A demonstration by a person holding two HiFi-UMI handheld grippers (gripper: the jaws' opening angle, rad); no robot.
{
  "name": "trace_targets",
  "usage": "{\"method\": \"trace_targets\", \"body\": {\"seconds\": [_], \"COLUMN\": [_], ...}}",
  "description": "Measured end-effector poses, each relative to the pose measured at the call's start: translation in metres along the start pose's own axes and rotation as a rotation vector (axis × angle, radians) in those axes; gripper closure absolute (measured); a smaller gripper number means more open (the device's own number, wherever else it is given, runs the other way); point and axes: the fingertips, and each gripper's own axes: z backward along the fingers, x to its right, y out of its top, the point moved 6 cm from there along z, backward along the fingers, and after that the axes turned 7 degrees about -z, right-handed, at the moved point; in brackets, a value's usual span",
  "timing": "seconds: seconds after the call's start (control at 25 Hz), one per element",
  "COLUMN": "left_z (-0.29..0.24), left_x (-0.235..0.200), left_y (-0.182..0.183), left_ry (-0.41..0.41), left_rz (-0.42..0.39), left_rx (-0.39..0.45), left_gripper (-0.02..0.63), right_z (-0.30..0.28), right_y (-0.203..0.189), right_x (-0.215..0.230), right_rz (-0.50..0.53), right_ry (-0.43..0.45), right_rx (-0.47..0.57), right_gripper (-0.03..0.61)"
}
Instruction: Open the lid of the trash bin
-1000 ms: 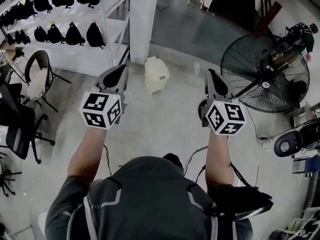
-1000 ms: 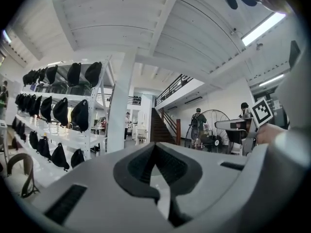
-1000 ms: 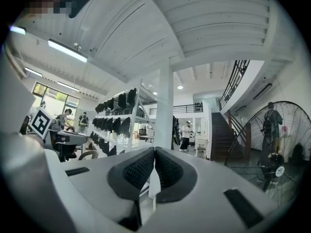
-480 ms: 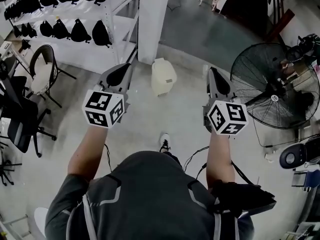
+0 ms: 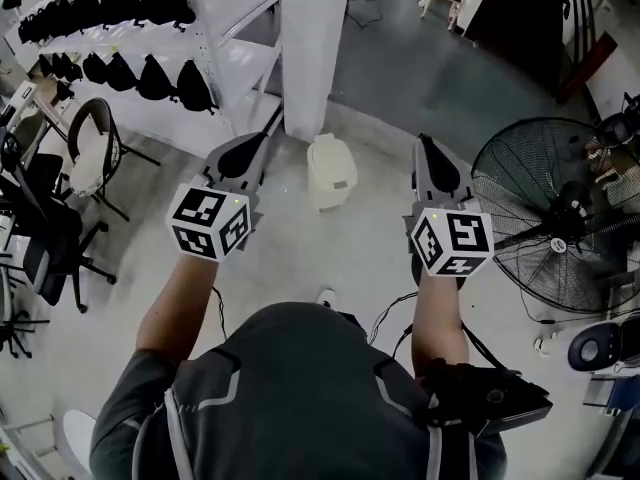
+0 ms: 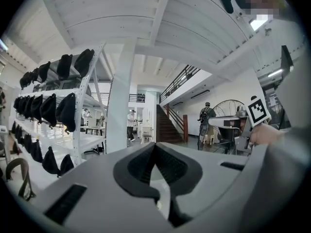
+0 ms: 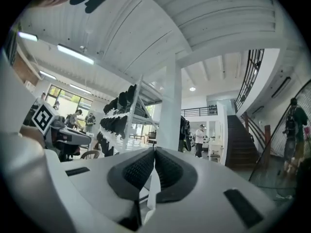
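Standing on the pale concrete floor [image 5: 300, 258], the trash bin [image 5: 330, 171] sits just in front of the foot of the white pillar [image 5: 310, 48]. It is ahead of the person and lies between the two grippers in the head view. Seen from above, its top is a rounded rectangle whose longer side runs away from the person, toward the pillar; which end carries the hinge cannot be told. The bin is cream-coloured, its lid is down flat, and a small darker mark sits near the lid's right edge (too small to identify).

There is one bin, one pillar, one large standing fan [image 5: 560, 218] off to the right, and two grippers. The left gripper [image 5: 268, 128] is held in the air to the bin's left, apart from it, its jaws pressed together at the tips with nothing between them. The right gripper [image 5: 423, 144] is held about level with it on the bin's right, its jaws likewise closed tip to tip and empty.
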Motion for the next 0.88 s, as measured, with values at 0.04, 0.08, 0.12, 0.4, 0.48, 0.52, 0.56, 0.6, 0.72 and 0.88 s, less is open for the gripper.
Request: {"method": "trace_targets", "body": {"seconds": [0.04,0.08,0.12,0.4,0.48,0.52,0.56,0.6,0.72,0.88], "left_z": [-0.012,-0.024,-0.036,-0.112,-0.132,-0.141,-0.148,-0.154,-0.171,-0.2], "left_x": [0.002,0.005,0.007,0.028,0.031,0.032,0.033,0.034,0.03,0.004], "left_y": [0.001,0.002,0.003,0.003,0.002,0.001,0.0,-0.002,-0.012,-0.024], "left_ry": [0.001,0.004,0.006,-0.022,-0.026,-0.028,-0.031,-0.034,-0.051,-0.076], "left_rz": [0.0,-0.001,0.0,-0.008,-0.011,-0.013,-0.013,-0.012,-0.005,0.017], "left_rx": [0.0,0.0,0.0,-0.045,-0.052,-0.053,-0.055,-0.057,-0.065,-0.049], "left_gripper": [0.606,0.606,0.606,0.606,0.606,0.606,0.606,0.606,0.606,0.606], "right_z": [-0.006,-0.012,-0.016,-0.042,-0.052,-0.056,-0.06,-0.063,-0.076,-0.109], "right_y": [-0.002,-0.004,-0.006,-0.018,-0.021,-0.023,-0.025,-0.028,-0.037,-0.044], "right_x": [0.011,0.021,0.031,0.096,0.114,0.121,0.127,0.131,0.141,0.144], "right_rz": [-0.015,-0.024,-0.028,-0.053,-0.058,-0.06,-0.062,-0.067,-0.078,-0.059], "right_ry": [0.009,0.016,0.02,0.041,0.047,0.048,0.049,0.047,0.037,0.023], "right_rx": [-0.002,-0.005,-0.006,-0.005,-0.008,-0.009,-0.009,-0.008,-0.016,-0.031], "right_gripper": [0.551,0.551,0.551,0.551,0.551,0.551,0.551,0.551,0.551,0.551]}}
